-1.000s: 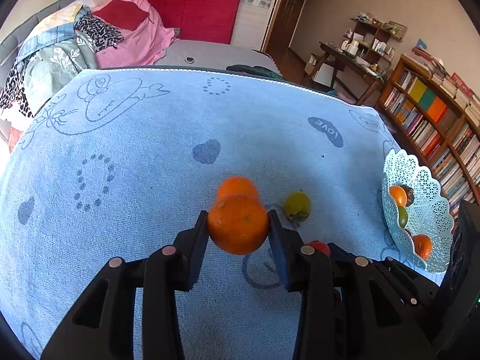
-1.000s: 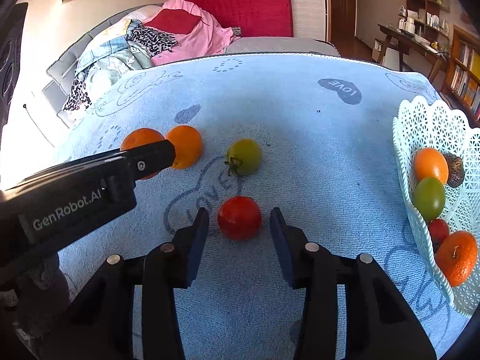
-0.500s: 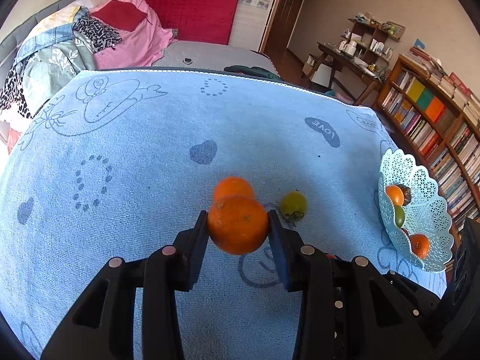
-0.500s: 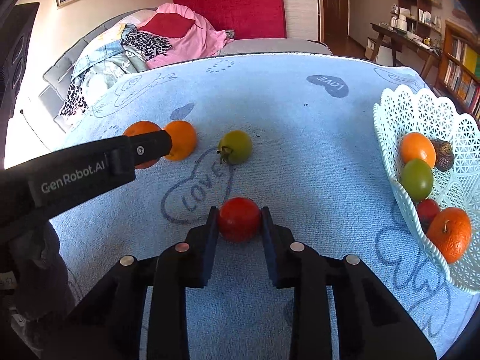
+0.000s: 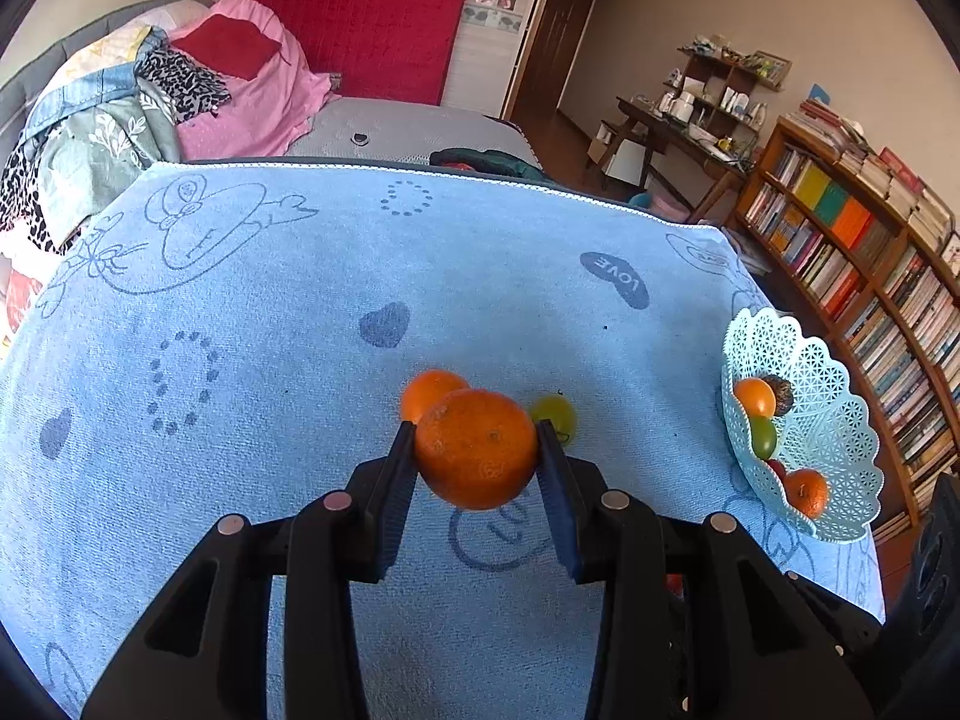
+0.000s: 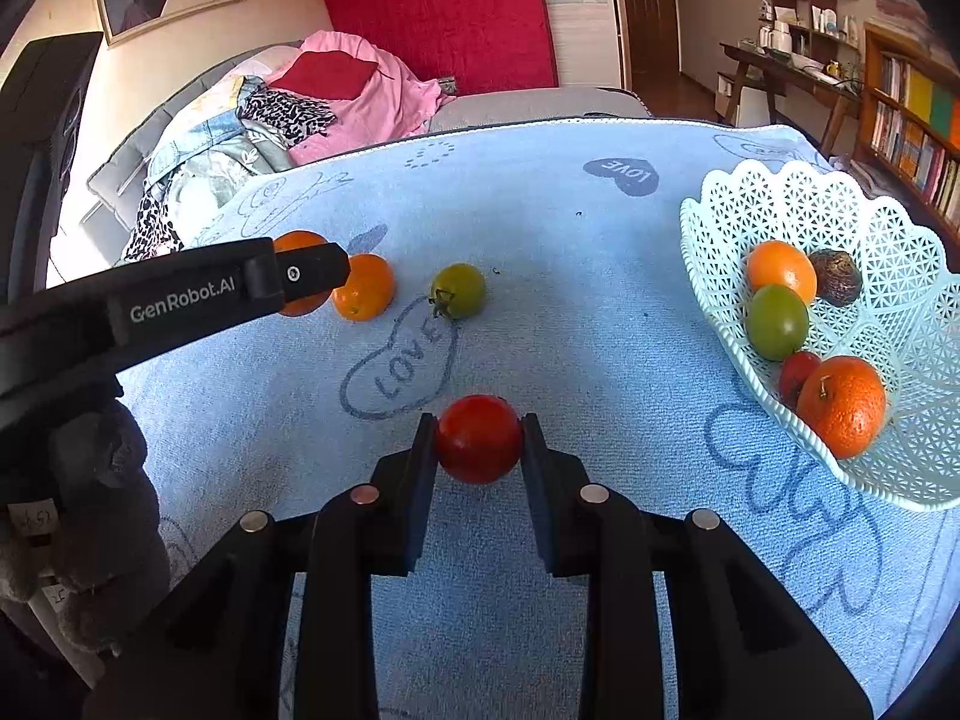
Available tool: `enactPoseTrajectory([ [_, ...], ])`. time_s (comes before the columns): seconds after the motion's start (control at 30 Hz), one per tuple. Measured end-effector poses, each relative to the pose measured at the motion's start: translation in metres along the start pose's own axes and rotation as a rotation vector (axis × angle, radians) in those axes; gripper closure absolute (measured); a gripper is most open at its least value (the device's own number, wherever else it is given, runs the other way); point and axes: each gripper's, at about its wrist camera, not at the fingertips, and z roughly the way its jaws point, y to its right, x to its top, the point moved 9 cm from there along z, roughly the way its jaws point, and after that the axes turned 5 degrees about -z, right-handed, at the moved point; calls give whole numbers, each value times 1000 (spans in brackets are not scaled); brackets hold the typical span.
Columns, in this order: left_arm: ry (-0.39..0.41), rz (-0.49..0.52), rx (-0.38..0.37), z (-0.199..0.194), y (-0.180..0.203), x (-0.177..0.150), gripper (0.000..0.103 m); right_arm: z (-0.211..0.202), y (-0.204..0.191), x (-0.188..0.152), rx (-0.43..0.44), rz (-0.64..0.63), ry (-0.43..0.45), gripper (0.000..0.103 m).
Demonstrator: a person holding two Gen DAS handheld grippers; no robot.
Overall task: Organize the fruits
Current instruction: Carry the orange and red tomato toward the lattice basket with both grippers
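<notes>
Your left gripper [image 5: 477,450] has its jaws clamped on an orange [image 5: 476,449], lifted off the blue cloth [image 5: 240,360]. Your right gripper [image 6: 479,439] pinches a red tomato [image 6: 479,438], near the lattice basket [image 6: 870,228].

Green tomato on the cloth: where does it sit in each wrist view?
Left wrist: green tomato at centre, peeking out right of the held orange.
Right wrist: green tomato left of centre, above the red tomato.
Shared landmark: white lattice basket, at right in both.
</notes>
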Motion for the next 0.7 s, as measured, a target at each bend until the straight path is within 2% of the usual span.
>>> enactPoseTrajectory([
  [0.7, 67, 9, -60, -34, 13, 15, 63, -47, 11, -1, -26, 51, 62, 75],
])
